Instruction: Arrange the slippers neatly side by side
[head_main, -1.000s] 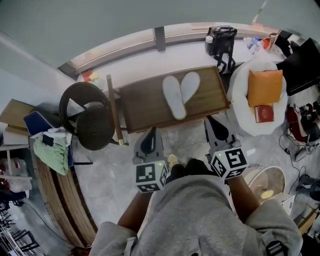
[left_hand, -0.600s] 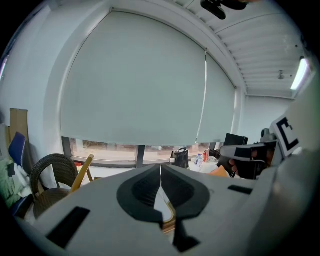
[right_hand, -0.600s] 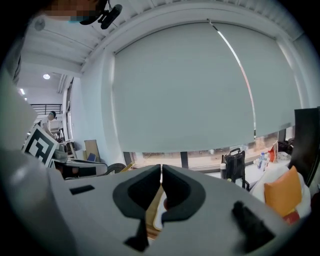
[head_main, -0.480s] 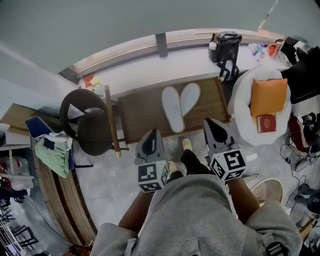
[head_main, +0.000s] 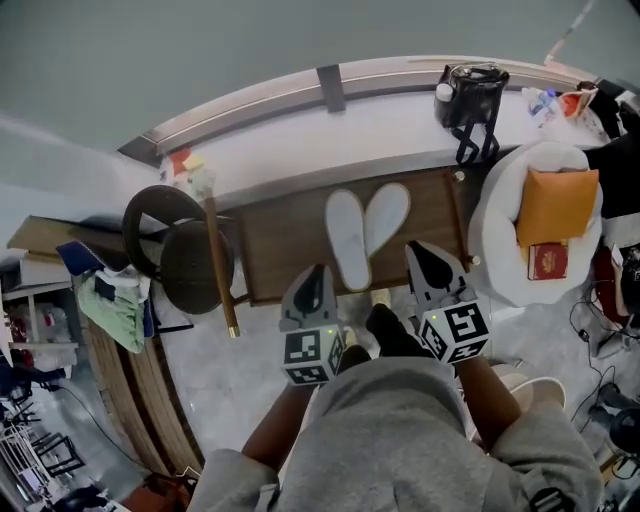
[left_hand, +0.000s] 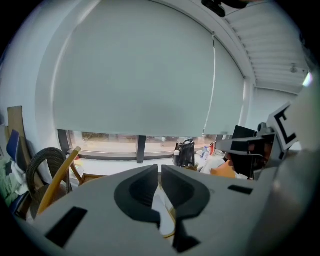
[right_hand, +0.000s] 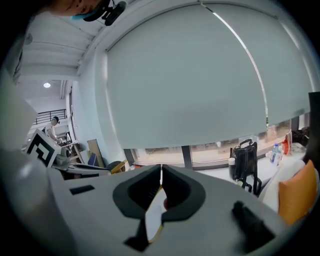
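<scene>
Two white slippers lie soles down on a low brown wooden table (head_main: 280, 245), toes apart and heels touching in a V: the left slipper (head_main: 346, 238) and the right slipper (head_main: 386, 216). My left gripper (head_main: 318, 272) is shut and empty, its tips over the table's near edge just left of the heels. Just right of the heels, over that same edge, my right gripper (head_main: 420, 252) is also shut and empty. In the left gripper view the gripper (left_hand: 160, 169) shows closed jaws with a strip of white slipper (left_hand: 162, 206) beyond them. The right gripper view shows the same of its gripper (right_hand: 161, 169).
A dark round wicker chair (head_main: 188, 255) and a wooden pole (head_main: 216, 262) stand left of the table. A white beanbag (head_main: 510, 250) with an orange cushion (head_main: 556, 206) and a red book (head_main: 552, 262) sits on the right. A black bag (head_main: 472, 94) rests on the window ledge.
Both grippers have moved forward and down toward the table's near edge, jaws staying closed. The slippers have not moved on the table.
</scene>
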